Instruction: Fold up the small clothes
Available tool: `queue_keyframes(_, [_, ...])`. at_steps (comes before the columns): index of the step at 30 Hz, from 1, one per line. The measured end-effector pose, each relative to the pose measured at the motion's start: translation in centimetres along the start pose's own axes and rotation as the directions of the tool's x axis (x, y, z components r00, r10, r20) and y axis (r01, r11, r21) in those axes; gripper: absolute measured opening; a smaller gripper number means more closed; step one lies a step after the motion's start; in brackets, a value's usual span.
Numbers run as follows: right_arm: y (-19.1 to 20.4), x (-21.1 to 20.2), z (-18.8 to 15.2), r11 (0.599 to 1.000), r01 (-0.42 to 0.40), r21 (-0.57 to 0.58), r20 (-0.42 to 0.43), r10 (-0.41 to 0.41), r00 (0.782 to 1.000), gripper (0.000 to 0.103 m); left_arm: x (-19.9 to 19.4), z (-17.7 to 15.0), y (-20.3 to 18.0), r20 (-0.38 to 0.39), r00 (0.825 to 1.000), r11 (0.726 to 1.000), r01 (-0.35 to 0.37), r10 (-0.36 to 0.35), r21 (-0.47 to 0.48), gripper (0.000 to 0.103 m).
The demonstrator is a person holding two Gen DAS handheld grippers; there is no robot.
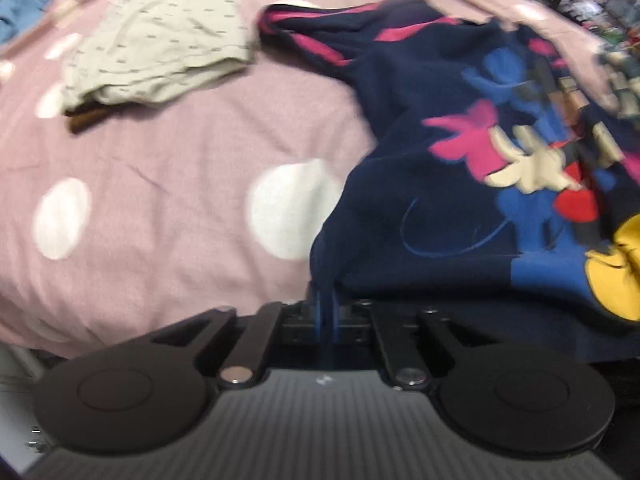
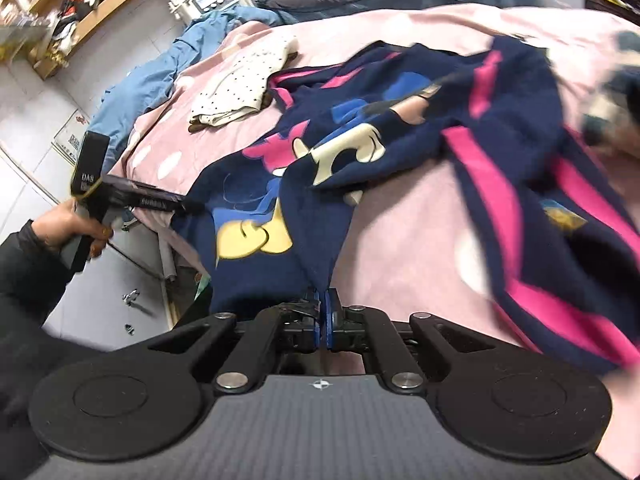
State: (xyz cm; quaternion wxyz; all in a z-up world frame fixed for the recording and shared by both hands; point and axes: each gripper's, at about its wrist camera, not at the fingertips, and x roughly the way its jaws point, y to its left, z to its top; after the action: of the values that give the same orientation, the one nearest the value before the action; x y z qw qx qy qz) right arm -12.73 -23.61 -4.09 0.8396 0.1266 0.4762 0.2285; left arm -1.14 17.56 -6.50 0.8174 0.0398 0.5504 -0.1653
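Clamping the hem of the navy cartoon-print garment [image 1: 440, 200], the left gripper [image 1: 326, 312] and right gripper [image 2: 322, 316] each have jaws pressed together on fabric. The garment lies spread across the pink polka-dot bedcover [image 1: 160, 200]. Farther back rests a folded beige dotted garment [image 1: 160, 36].

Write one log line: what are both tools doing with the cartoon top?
left tool: shut on navy top | right tool: shut on navy top | beige garment: lying aside on pink bedspread
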Motion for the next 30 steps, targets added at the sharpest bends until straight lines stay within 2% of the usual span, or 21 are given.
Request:
queue_keyframes(1, [-0.1,-0.6,-0.6,1.000,0.014,-0.001,-0.031,-0.014,0.999,0.004,-0.4,-0.2,-0.3,-0.016,1.000,1.000,0.024,-0.024,0.012,0.005])
queue_keyframes(3, [-0.3,-1.3,-1.7,0.999,0.046,0.002,-0.103,-0.046,0.994,0.001,-0.8,-1.0,-1.3,-0.055,0.998,0.997,0.027,-0.024,0.065,0.005])
queue_keyframes(5, [-1.0,-0.9,-2.6,0.998,0.049,0.030,-0.146,-0.044,0.988,0.001,-0.4,-1.9,-1.9,-0.094,0.995,0.995,0.046,-0.038,0.083,0.005])
queue_keyframes(8, [-1.6,1.4,-4.1,0.998,0.061,0.023,-0.251,-0.054,0.967,0.000,1.5,-3.1,-2.3,-0.163,0.987,0.996,0.011,0.004,0.093,0.007])
queue_keyframes(9, [-1.7,1.9,-4.4,0.997,0.078,0.014,-0.261,-0.072,0.963,0.000,1.6,-3.4,-2.4,-0.159,0.987,0.995,0.012,0.003,0.095,0.008])
queue_keyframes(10, [-1.7,2.2,-4.6,0.995,0.097,0.004,-0.270,-0.092,0.958,0.002,1.4,-3.4,-2.5,-0.155,0.988,0.996,0.013,0.001,0.087,0.014])
queue_keyframes(11, [-1.7,2.2,-4.4,0.995,0.104,0.002,-0.270,-0.100,0.958,0.012,1.2,-3.4,-2.5,-0.160,0.987,0.996,0.009,0.004,0.083,0.035])
queue_keyframes(12, [-1.6,1.7,-4.0,0.995,0.102,0.003,-0.246,-0.098,0.964,0.017,0.8,-3.3,-2.5,-0.153,0.988,0.997,0.001,0.012,0.080,0.049])
queue_keyframes(13, [-1.5,1.0,-3.4,0.995,0.098,-0.001,-0.201,-0.096,0.975,0.027,0.0,-3.2,-2.5,-0.127,0.992,0.997,-0.013,0.023,0.078,0.071])
queue_keyframes(14, [-1.5,0.1,-2.6,0.995,0.095,-0.006,-0.143,-0.095,0.985,0.048,-0.9,-2.8,-2.4,-0.090,0.995,0.997,-0.028,0.035,0.077,0.080])
queue_keyframes(15, [-1.7,-0.5,-1.9,0.994,0.107,-0.009,-0.095,-0.107,0.990,0.059,-1.6,-2.2,-2.5,-0.058,0.997,0.997,-0.039,0.043,0.074,0.082])
queue_keyframes(16, [-1.9,-1.1,-1.1,0.990,0.139,-0.013,-0.045,-0.139,0.989,0.076,-2.5,-1.5,-2.5,-0.024,0.999,0.996,-0.046,0.048,0.070,0.082])
queue_keyframes(18, [-2.6,-2.3,0.3,0.969,0.248,-0.012,0.061,-0.246,0.967,0.078,-4.0,0.1,-2.8,0.046,0.998,0.997,-0.046,0.043,0.069,0.087])
queue_keyframes(21, [-4.0,-3.8,1.5,0.927,0.373,0.040,0.161,-0.375,0.913,0.079,-5.1,2.7,-4.2,0.134,0.991,0.996,-0.008,-0.003,0.084,0.096])
queue_keyframes(23, [-5.3,-3.7,1.8,0.895,0.435,0.101,0.157,-0.446,0.881,0.088,-5.0,4.0,-5.8,0.162,0.985,0.992,0.038,-0.057,0.117,0.099])
queue_keyframes(24, [-6.1,-3.6,1.6,0.885,0.445,0.133,0.144,-0.462,0.875,0.088,-4.6,4.8,-6.8,0.163,0.984,0.990,0.052,-0.074,0.133,0.099])
queue_keyframes(28, [-8.4,-1.9,0.4,0.895,0.398,0.200,0.089,-0.421,0.903,0.088,-2.2,6.8,-10.8,0.148,0.974,0.973,0.142,-0.169,0.180,0.099])
queue_keyframes(30, [-8.5,-0.8,-0.2,0.896,0.397,0.199,0.067,-0.417,0.907,0.082,-0.8,7.4,-13.2,0.126,0.969,0.960,0.185,-0.214,0.208,0.099])
